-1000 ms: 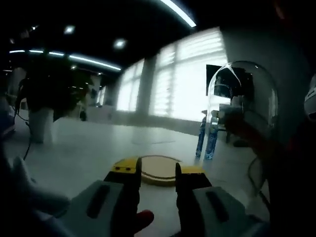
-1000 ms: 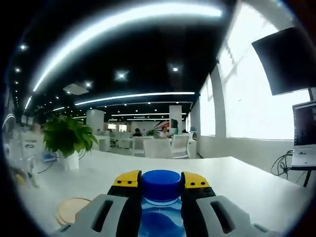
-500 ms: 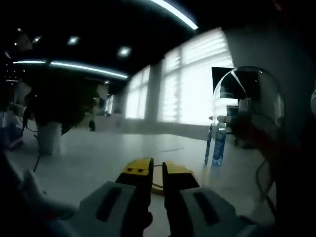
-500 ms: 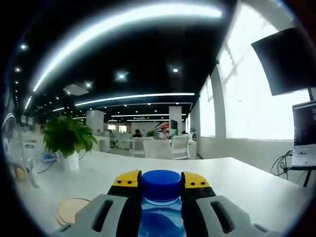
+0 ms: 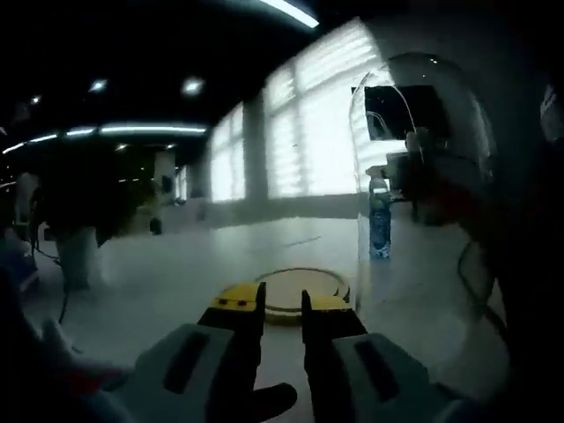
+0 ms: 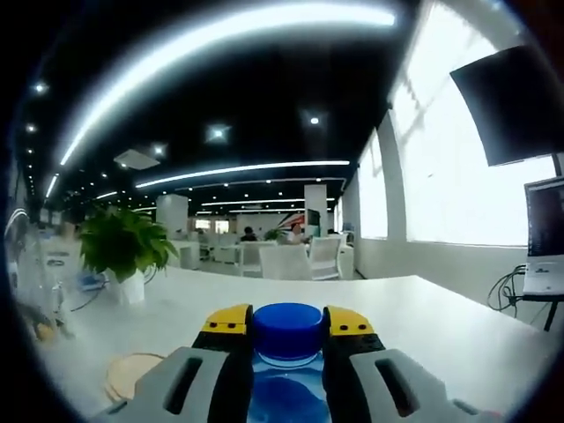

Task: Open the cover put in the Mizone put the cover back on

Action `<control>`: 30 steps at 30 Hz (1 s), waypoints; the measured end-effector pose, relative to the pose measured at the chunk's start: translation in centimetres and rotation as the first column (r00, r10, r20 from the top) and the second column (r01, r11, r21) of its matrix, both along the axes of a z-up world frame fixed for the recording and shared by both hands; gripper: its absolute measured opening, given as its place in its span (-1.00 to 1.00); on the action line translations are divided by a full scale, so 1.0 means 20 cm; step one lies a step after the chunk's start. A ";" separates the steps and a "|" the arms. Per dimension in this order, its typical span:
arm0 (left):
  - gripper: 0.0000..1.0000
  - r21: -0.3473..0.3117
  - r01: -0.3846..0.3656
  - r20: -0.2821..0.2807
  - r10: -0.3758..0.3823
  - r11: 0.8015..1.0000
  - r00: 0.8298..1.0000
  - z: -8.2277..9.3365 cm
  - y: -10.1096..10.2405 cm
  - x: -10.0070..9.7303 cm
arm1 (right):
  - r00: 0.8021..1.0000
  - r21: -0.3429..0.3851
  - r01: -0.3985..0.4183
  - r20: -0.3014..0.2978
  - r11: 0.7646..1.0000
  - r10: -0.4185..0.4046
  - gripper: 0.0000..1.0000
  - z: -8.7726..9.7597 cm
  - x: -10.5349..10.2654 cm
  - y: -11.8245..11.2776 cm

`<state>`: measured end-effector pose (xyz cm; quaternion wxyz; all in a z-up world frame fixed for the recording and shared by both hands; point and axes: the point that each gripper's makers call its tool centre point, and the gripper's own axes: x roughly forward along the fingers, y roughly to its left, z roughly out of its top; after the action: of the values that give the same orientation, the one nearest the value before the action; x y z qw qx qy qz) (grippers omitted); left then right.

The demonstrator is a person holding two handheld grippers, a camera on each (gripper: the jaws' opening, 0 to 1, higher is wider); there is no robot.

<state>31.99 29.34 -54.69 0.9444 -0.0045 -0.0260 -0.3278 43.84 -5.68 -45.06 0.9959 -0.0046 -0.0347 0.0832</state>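
Note:
In the right gripper view my right gripper (image 6: 288,322) is shut on the neck of the Mizone bottle (image 6: 288,395). The bottle's blue cap (image 6: 288,330) sits between the yellow-tipped jaws. A round wooden base (image 6: 132,377) lies on the table at lower left. In the left gripper view my left gripper (image 5: 282,301) hangs low over that wooden base (image 5: 301,278). Its jaws stand a narrow gap apart with nothing between them. The clear glass dome cover (image 5: 423,97) rises to its right. A blue bottle (image 5: 380,225) shows through the glass, with a dark shape beside it.
The white table (image 6: 423,326) stretches wide around the base. A potted plant (image 6: 123,251) stands at the far left of it, dark in the left gripper view (image 5: 75,211). A wall screen (image 6: 515,106) and a laptop (image 6: 545,238) with cables are at the right.
The left jaws went from wide apart to almost shut, then parted a little. The left view has swung, so the dome looms larger. The right gripper holds still on the bottle.

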 end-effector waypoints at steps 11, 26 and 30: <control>-0.82 -0.095 -0.035 -0.057 0.030 0.995 0.998 0.01 0.07 0.04 | 1.000 0.020 -0.001 0.013 1.000 0.000 -0.51 0.00 0.00 -0.03; -0.82 -0.058 -0.044 -0.047 0.041 0.997 0.998 -0.01 0.07 0.04 | 1.000 0.026 0.022 -0.011 0.999 -0.021 -0.52 0.00 0.00 -0.02; -0.81 -0.050 -0.038 -0.046 0.036 0.998 0.998 -0.02 0.06 0.04 | 1.000 0.004 0.015 -0.007 1.000 -0.015 -0.52 0.00 0.00 0.00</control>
<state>32.75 30.63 -55.00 0.9502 -0.0351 -0.0131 -0.3093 43.89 -5.62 -45.00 0.9966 -0.0023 -0.0314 0.0756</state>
